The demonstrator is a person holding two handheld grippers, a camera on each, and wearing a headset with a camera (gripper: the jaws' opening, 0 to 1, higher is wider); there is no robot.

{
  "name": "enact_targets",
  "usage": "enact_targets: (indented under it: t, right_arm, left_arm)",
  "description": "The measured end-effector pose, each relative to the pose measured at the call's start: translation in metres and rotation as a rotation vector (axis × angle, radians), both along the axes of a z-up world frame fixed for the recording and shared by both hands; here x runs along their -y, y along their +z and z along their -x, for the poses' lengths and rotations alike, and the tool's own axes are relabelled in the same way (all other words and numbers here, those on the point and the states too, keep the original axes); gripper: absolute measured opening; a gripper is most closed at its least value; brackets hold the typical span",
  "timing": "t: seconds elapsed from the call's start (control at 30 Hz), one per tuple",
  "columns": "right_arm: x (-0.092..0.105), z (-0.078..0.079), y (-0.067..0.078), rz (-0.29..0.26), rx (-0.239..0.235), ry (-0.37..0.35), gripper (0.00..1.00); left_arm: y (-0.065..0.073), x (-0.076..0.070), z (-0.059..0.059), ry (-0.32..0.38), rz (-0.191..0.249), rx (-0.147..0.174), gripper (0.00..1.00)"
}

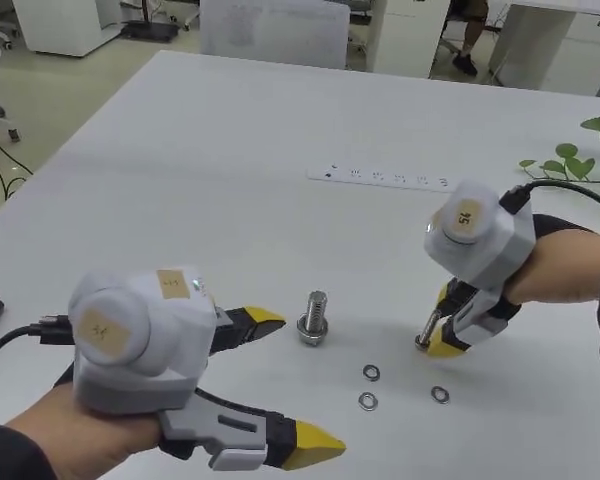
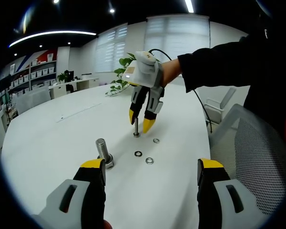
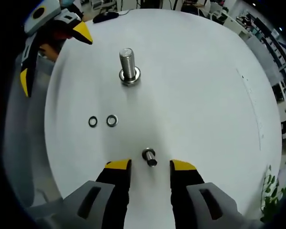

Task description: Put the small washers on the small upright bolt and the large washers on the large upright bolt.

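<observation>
Head view downward, gripper views share large bolt (image 3: pixel 127 64)

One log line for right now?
right hand-held gripper: open, straddling small bolt | left hand-held gripper: open, empty | three washers: loose on table | large bolt: upright

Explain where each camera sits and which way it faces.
Head view: on the person's head, facing down at the table; left hand with left tongs, right hand with right tongs show.
Left gripper view: on the left tongs, facing across at the right tongs; own jaws show.
Right gripper view: on the right tongs, facing down at the small bolt; own jaws show.
Shared: all see the large bolt.
</observation>
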State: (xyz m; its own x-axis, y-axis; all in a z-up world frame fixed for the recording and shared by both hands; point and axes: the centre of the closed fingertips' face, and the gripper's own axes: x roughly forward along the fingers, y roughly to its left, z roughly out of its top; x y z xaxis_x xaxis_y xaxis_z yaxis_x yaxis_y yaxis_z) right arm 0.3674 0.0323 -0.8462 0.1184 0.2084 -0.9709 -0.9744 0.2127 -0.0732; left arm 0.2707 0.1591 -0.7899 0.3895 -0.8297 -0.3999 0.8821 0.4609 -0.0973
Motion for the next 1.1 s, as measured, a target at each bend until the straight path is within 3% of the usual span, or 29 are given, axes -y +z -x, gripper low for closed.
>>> enact_targets:
  t: [0.3, 0.7, 1.1]
  right_arm:
    - [0.008, 0.0, 0.016, -0.008, 0.04, -0.018, 0.35]
    - [0.017, 0.015, 0.025, -0.019, 0.056, -0.026, 0.36]
    - [0.014, 0.037, 0.012, -0.039, 0.027, -0.016, 0.33]
  left_arm:
    - [-0.001, 0.003, -0.001, -0.016, 0.007, 0.0, 0.79]
    - [-0.007, 0.005, 0.0, -0.013, 0.01, -0.018, 0.78]
    - [-0.006, 0.0, 0.003, 0.014, 0.002, -0.018, 0.78]
